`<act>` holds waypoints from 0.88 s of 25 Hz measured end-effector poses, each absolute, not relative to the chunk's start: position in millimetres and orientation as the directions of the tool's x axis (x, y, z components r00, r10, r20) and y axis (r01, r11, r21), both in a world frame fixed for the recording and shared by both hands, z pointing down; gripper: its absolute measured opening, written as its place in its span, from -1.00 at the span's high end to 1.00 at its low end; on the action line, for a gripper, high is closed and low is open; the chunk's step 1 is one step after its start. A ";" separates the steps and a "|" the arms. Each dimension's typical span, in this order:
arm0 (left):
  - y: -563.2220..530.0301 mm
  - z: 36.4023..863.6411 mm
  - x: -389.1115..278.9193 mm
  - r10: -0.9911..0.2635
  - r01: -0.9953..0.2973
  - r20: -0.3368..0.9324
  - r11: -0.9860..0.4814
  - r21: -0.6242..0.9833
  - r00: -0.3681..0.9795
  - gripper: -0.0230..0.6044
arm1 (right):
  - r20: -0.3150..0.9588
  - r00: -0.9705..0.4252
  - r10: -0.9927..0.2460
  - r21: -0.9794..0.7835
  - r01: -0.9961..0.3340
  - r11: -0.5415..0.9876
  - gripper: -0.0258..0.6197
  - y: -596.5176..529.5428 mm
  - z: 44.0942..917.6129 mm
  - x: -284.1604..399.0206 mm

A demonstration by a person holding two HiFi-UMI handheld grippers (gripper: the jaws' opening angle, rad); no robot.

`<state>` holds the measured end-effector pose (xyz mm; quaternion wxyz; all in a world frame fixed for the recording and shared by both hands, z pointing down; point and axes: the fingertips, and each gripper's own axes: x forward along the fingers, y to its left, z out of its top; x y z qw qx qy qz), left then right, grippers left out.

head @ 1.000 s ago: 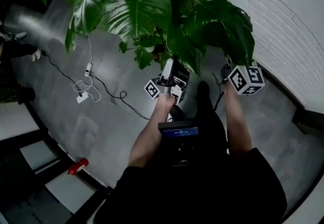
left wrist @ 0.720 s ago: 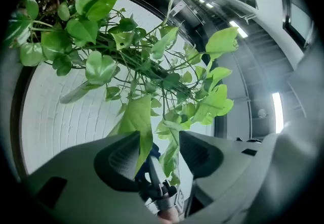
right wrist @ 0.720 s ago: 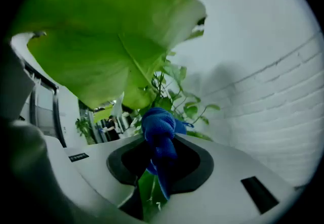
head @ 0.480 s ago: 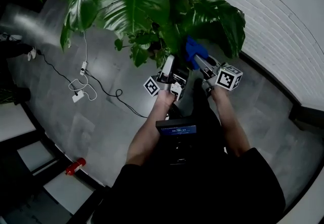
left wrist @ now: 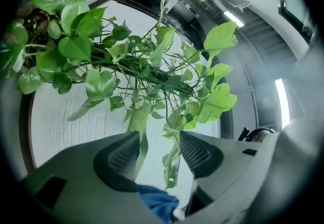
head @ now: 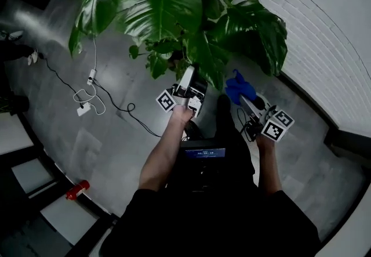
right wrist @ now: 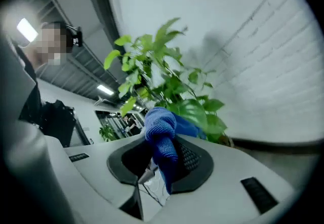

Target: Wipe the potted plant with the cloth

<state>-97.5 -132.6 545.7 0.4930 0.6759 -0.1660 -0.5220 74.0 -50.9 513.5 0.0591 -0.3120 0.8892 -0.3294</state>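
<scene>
In head view, plant (head: 168, 6) fills top of frame; L gripper (head: 189, 79) reaches up under it, while R gripper (head: 248, 102) sits low at right w/ blue cloth (head: 236, 84) bunched at its tip, clear of the plant. L gripper view: jaws apart, trailing leaves (left wrist: 170, 170) hang between the pads unpinched, prob. positioned to steady a stem for wiping. R gripper view: jaws clamped on cloth, a wad left sticking out as the wiping face, plant ahead.
</scene>
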 end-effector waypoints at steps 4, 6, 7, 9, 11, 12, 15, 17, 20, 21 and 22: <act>-149.3 548.0 -103.0 -0.747 0.187 -0.504 -0.472 0.861 0.433 0.08 | -0.054 -0.823 -0.566 -0.418 -0.496 0.761 0.58 -74.4 414.0 69.6; -156.9 544.1 -108.8 -0.757 0.150 -0.503 -0.488 0.860 0.418 0.03 | -0.021 -0.839 -0.544 -0.325 -0.509 0.797 0.58 -96.8 400.8 47.5; -159.6 541.1 -111.1 -0.758 0.140 -0.509 -0.499 0.855 0.408 0.02 | 0.016 -0.841 -0.541 -0.289 -0.522 0.803 0.58 -111.0 404.7 34.0; -163.5 535.5 -113.3 -0.756 0.126 -0.521 -0.517 0.846 0.395 0.00 | 0.064 -0.838 -0.542 -0.269 -0.537 0.799 0.58 -143.2 418.1 7.6; -166.9 531.9 -115.2 -0.755 0.121 -0.532 -0.530 0.840 0.383 0.00 | 0.075 -0.832 -0.549 -0.266 -0.548 0.793 0.58 -177.5 426.3 -14.6; -168.6 530.8 -117.2 -0.757 0.124 -0.538 -0.534 0.837 0.371 0.00 | 0.081 -0.828 -0.555 -0.249 -0.556 0.793 0.58 -194.2 428.3 -24.4; -173.0 528.3 -125.5 -0.762 0.150 -0.561 -0.544 0.826 0.323 0.00 | 0.125 -0.821 -0.557 -0.198 -0.571 0.797 0.58 -235.4 439.4 -51.9; -173.5 529.3 -128.7 -0.764 0.162 -0.571 -0.549 0.820 0.302 0.00 | 0.175 -0.828 -0.533 -0.218 -0.560 0.799 0.58 -248.5 458.7 -66.5; -178.1 528.1 -128.6 -0.754 0.178 -0.589 -0.562 0.808 0.292 -0.01 | 0.243 -0.849 -0.470 -0.291 -0.526 0.799 0.58 -251.8 488.7 -80.0; -179.8 526.9 -127.7 -0.751 0.185 -0.592 -0.563 0.805 0.291 -0.01 | 0.255 -0.857 -0.448 -0.315 -0.512 0.799 0.58 -249.7 494.8 -82.9; -180.6 526.3 -126.7 -0.750 0.190 -0.593 -0.562 0.805 0.292 -0.01 | 0.260 -0.865 -0.428 -0.338 -0.497 0.799 0.58 -246.3 499.5 -85.5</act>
